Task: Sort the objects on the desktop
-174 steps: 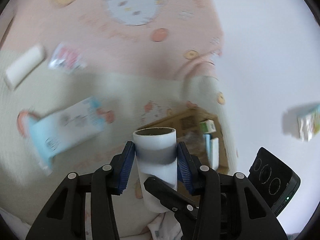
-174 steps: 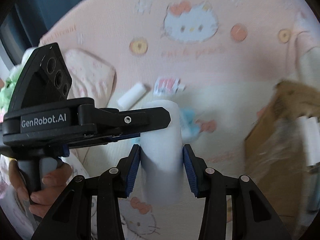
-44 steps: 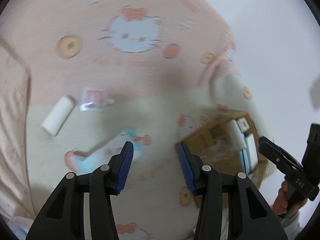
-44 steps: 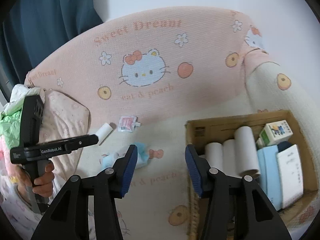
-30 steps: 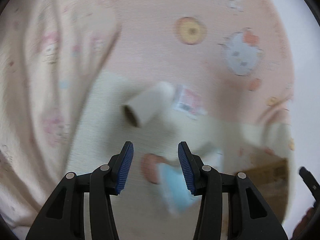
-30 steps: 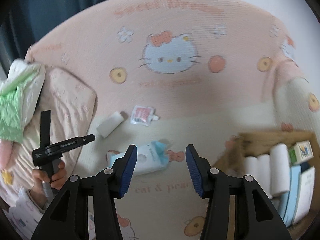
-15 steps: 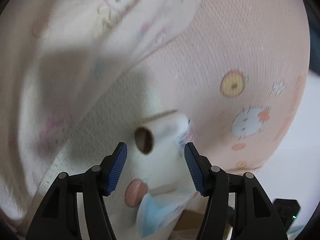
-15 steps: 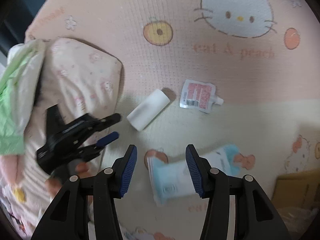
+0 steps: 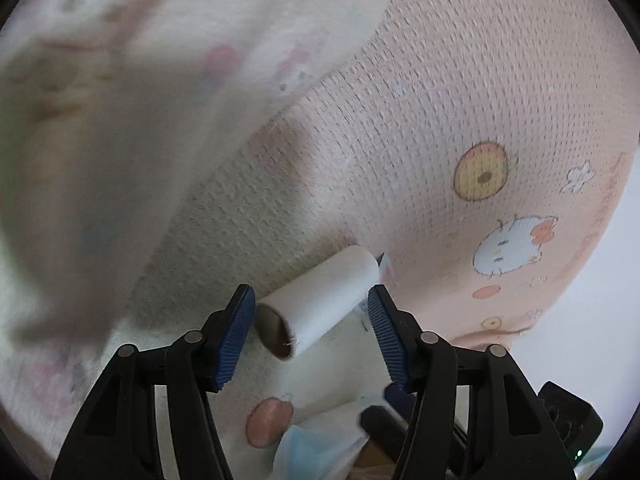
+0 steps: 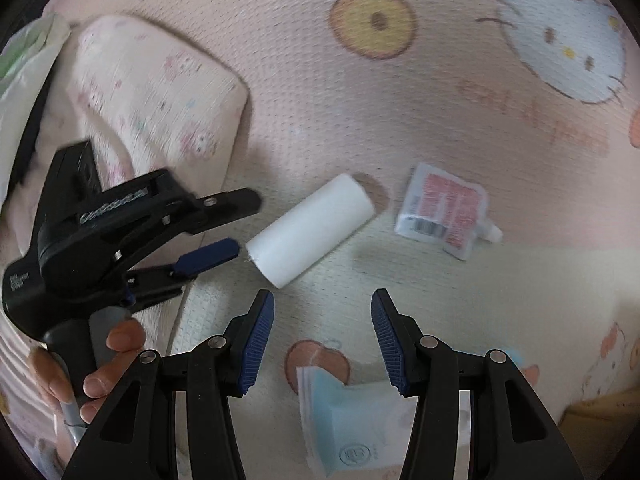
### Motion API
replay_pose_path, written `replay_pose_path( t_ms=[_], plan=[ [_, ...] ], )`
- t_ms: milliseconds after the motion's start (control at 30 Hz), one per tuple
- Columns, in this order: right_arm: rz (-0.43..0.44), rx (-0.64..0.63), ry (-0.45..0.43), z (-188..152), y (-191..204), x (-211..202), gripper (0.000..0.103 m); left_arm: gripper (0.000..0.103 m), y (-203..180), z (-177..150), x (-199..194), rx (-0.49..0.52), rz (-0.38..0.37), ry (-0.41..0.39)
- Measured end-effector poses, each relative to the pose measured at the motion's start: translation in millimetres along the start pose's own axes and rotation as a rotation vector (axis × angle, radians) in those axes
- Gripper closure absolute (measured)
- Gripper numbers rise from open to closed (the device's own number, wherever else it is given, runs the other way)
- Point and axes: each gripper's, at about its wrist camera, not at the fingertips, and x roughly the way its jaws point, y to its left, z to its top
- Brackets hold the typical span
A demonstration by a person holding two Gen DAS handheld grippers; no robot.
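Paper roll, white and cylindrical with a brown cardboard core (image 9: 318,304), lies on its side on the cream-and-pink cartoon-print mat (image 9: 460,128), and in the left wrist view we see it low in the middle of the frame, between the spread blue pads of our left tool (image 9: 311,338). That tool is open; neither pad touches the roll, whose open core end points toward the lower left.

In the right wrist view the same roll (image 10: 310,230) sits in the middle of the frame, slanting from lower left to upper right. Our left tool (image 10: 224,228) reaches in from the left edge, its tips just beside the roll's near end, with our fingers (image 10: 116,356) wrapped around its grey handle. Our right tool (image 10: 323,340) stands open at the bottom centre, gripping nothing, apart from the roll.

Just right of the roll lies a small flat pouch with a red-and-white label and a white spout (image 10: 446,212). At the bottom of the frame, a light blue and white soft packet (image 10: 352,428) rests on the mat. A pale pink printed cushion (image 10: 160,92) fills the upper left.
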Motion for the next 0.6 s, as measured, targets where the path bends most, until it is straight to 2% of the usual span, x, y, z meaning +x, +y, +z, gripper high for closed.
replay_pose_path(
  t_ms=[33, 100, 167, 267, 367, 567, 600],
  plan=[
    [0.006, -0.005, 0.003, 0, 1, 3, 0.055, 0.045, 0, 1, 3, -0.003, -0.003, 0.007],
    [0.018, -0.009, 0.013, 0, 3, 9, 0.055, 0.058, 1, 2, 7, 0.006, 0.014, 0.013],
    [0.025, 0.004, 0.02, 0, 0, 14, 0.055, 0.065, 4, 2, 9, 0.006, 0.034, 0.032],
    [0.046, 0.021, 0.024, 2, -6, 19, 0.055, 0.065, 8, 1, 14, -0.014, 0.007, 0.077],
    [0.066, 0.03, 0.02, 4, -11, 24, 0.055, 0.065, -2, -3, 20, 0.045, -0.015, 0.124],
    [0.021, 0.012, 0.02, 5, -12, 35, 0.055, 0.065, -24, -11, 38, 0.117, -0.111, 0.235],
    [0.012, 0.01, 0.017, 4, -13, 36, 0.055, 0.065, -25, -12, 38, 0.122, -0.107, 0.236]
  ],
)
